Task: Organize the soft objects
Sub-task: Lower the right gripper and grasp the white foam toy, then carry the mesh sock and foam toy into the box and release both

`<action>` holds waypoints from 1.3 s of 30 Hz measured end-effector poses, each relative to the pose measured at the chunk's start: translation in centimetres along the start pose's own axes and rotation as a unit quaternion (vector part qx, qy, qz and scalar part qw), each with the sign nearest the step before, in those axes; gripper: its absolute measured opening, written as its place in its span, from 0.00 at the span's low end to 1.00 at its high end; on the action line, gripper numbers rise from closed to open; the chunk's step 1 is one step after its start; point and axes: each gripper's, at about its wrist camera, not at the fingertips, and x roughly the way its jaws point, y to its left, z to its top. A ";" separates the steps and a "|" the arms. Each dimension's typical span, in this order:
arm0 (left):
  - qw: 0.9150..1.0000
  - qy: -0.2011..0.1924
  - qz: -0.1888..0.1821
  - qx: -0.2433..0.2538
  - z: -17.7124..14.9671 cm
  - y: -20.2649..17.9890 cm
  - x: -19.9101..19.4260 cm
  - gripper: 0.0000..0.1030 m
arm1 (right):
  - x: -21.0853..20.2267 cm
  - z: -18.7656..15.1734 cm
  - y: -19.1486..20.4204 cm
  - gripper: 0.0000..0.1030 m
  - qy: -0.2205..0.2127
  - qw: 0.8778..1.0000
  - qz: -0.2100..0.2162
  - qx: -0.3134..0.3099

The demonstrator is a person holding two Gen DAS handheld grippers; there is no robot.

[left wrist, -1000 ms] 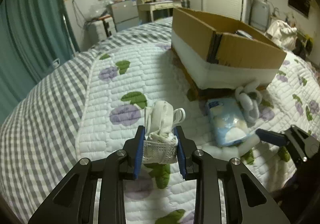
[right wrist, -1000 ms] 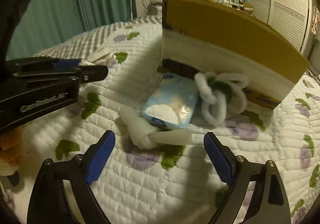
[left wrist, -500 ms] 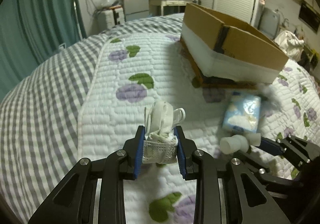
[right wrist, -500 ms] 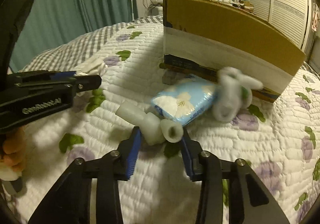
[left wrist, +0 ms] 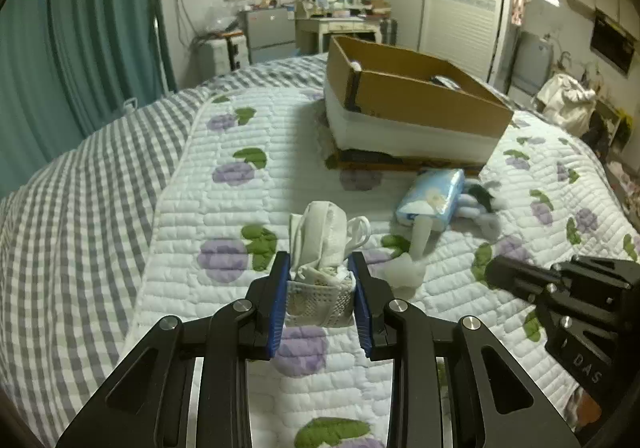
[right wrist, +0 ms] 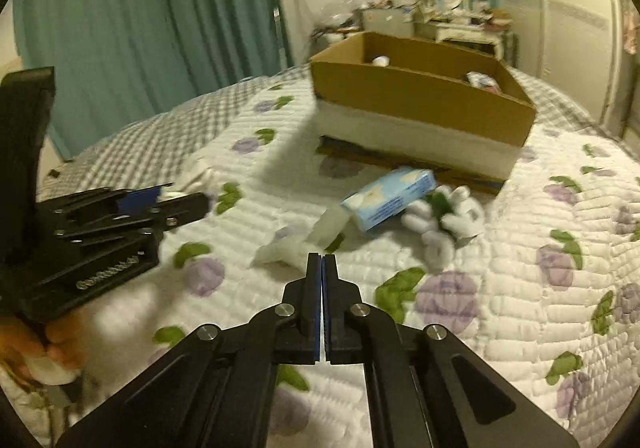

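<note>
White bundled cloth [left wrist: 320, 248] is sitting pinched in my left gripper [left wrist: 320, 302] above the bed [left wrist: 100, 207]; my right gripper [right wrist: 322, 288] is closing on nothing, the foam piece [right wrist: 280, 252] lying loose ahead, risking an empty trip to the cardboard box [right wrist: 420, 95]

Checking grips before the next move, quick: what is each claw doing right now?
Left claw: closed on the rolled white mesh fabric bundle.
Right claw: shut with nothing between its pads; the white foam tube lies beyond its tips.
</note>
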 end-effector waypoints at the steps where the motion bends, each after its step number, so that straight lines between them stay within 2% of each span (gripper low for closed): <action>1: 1.000 -0.001 0.002 0.002 0.0 0.0 0.1 0.28 | -0.1 -0.2 0.0 0.02 0.005 1.000 0.000 -0.001; 3: 1.000 -0.003 0.009 0.007 0.2 0.2 0.5 0.28 | 0.0 -0.5 0.0 0.26 0.009 1.000 -0.009 -0.005; 4: 1.000 -0.003 0.010 0.007 0.2 0.4 0.7 0.28 | 0.2 -0.7 0.1 0.50 0.010 1.000 -0.009 -0.006; 5: 1.000 -0.003 0.009 0.004 0.2 0.7 0.9 0.28 | 0.5 -0.9 0.0 0.55 0.011 1.000 -0.005 -0.002; 12: 0.999 0.021 0.016 -0.029 -0.1 3.7 3.7 0.28 | 6.0 -0.4 1.2 0.55 0.037 0.999 -0.005 -0.001; 16: 0.999 0.017 0.016 -0.033 0.3 4.3 3.9 0.28 | 8.7 0.8 1.1 0.54 0.042 0.999 -0.007 0.018; 18: 0.999 0.015 0.017 -0.033 0.3 4.3 3.8 0.28 | 9.3 1.2 1.0 0.37 0.045 0.999 -0.011 0.024; 21: 0.999 0.016 0.018 -0.033 0.0 4.2 3.5 0.28 | 9.0 0.9 1.1 0.34 0.040 0.999 -0.012 0.017; 25: 0.999 0.015 0.020 -0.035 -0.7 3.6 2.4 0.28 | 6.6 0.6 0.8 0.33 0.021 1.000 0.000 0.021; 30: 0.999 0.007 0.023 -0.027 -0.3 2.0 0.5 0.28 | 1.4 1.7 -0.3 0.33 -0.007 1.000 0.008 0.010; 34: 1.000 -0.020 0.006 -0.019 2.3 -0.4 -2.1 0.28 | -3.6 4.2 -1.9 0.33 -0.039 0.999 0.007 -0.005; 39: 0.998 -0.059 -0.013 -0.005 7.1 -3.4 -4.3 0.28 | -8.8 9.0 -4.6 0.33 -0.075 0.996 -0.020 -0.038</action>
